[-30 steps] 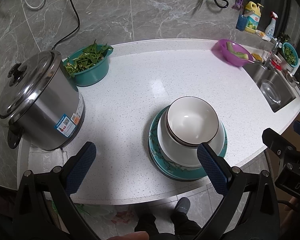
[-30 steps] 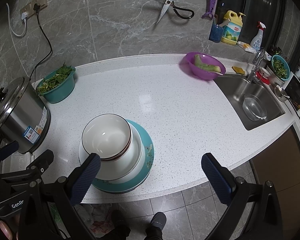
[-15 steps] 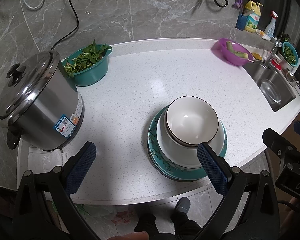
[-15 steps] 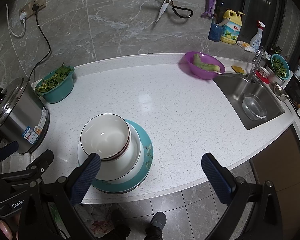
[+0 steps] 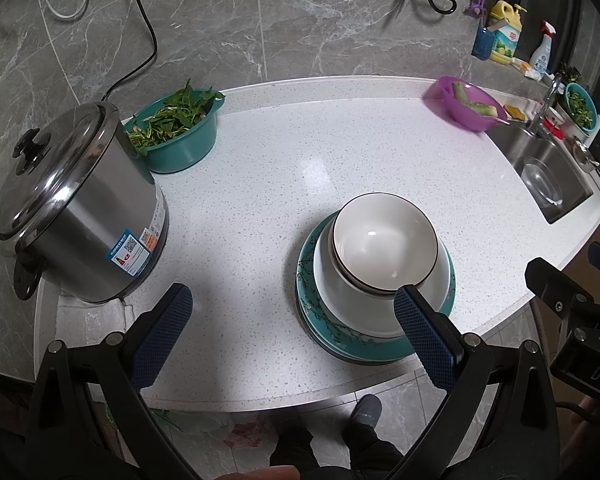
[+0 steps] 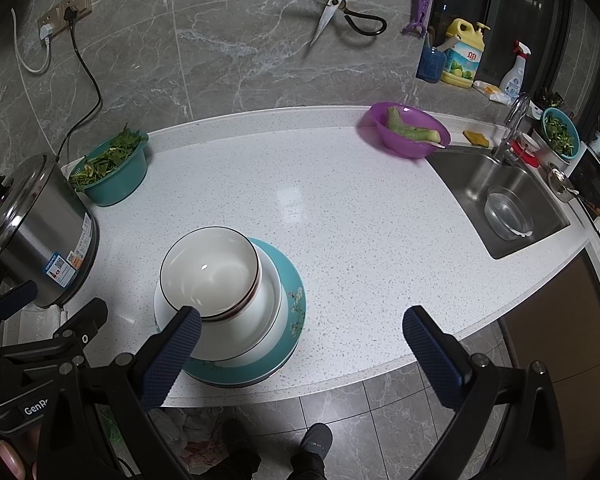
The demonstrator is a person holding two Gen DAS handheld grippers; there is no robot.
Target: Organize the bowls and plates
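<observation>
A white bowl with a dark rim (image 5: pixel 384 240) (image 6: pixel 209 272) sits on top of a stack of white bowls (image 5: pixel 356 306) (image 6: pixel 260 312) on teal floral plates (image 5: pixel 312 312) (image 6: pixel 292 300) near the counter's front edge. My left gripper (image 5: pixel 290 306) is open and empty, held above the front edge, its right finger in front of the stack. My right gripper (image 6: pixel 300 326) is open and empty, its left finger in front of the stack.
A steel rice cooker (image 5: pixel 76 208) (image 6: pixel 32 232) stands at the left on a cloth. A teal basin of greens (image 5: pixel 176 132) (image 6: pixel 110 170) is behind it. A purple bowl (image 5: pixel 466 108) (image 6: pixel 408 134) sits beside the sink (image 5: pixel 548 176) (image 6: pixel 500 200), which holds a glass bowl.
Nothing has visibly moved apart from a slight drift of both cameras; both grippers stay open over the front edge.
</observation>
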